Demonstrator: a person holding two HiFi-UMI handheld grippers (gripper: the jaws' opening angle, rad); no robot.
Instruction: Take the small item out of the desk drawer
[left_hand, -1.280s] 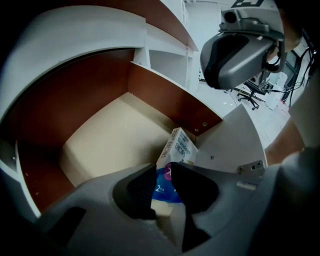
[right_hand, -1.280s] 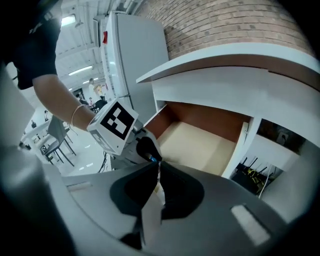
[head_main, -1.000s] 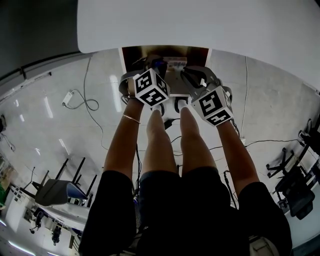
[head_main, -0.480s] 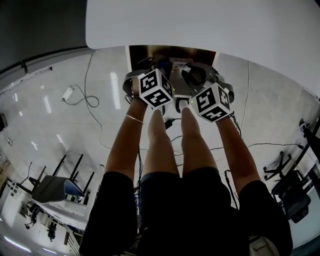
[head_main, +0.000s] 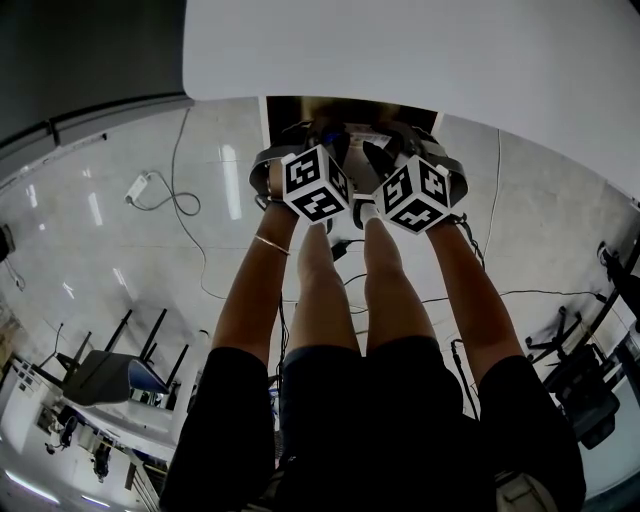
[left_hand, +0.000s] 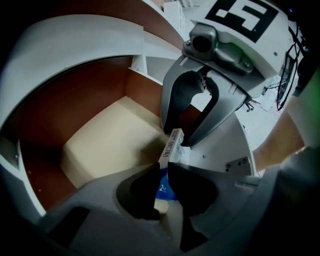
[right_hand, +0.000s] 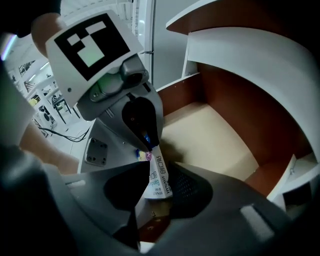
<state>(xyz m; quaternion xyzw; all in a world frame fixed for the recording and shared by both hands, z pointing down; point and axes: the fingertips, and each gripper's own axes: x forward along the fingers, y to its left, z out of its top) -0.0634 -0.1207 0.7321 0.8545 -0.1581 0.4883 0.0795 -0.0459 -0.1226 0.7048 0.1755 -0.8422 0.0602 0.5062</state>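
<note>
The desk drawer (head_main: 300, 108) stands pulled out, with brown walls (left_hand: 100, 90) and a bare beige bottom (right_hand: 210, 140). Both grippers reach into it, facing each other. A small white box with blue print (left_hand: 170, 148) (right_hand: 159, 177) hangs between them above the drawer bottom. My left gripper (left_hand: 164, 172) is closing and its fingertips (right_hand: 145, 135) pinch one end of the box. My right gripper (right_hand: 155, 185) is opening: its fingers (left_hand: 172, 107) stand spread around the other end, with a gap beside the box.
The white desk top (head_main: 400, 50) overhangs the drawer. The person's legs (head_main: 320, 290) are below the grippers. A cable with a white adapter (head_main: 135, 195) lies on the floor at left. Chairs (head_main: 110, 385) stand at lower left and far right.
In the head view the two marker cubes have drawn closer together, the right one moving up and left. Both grippers sit slightly further into the drawer.
</note>
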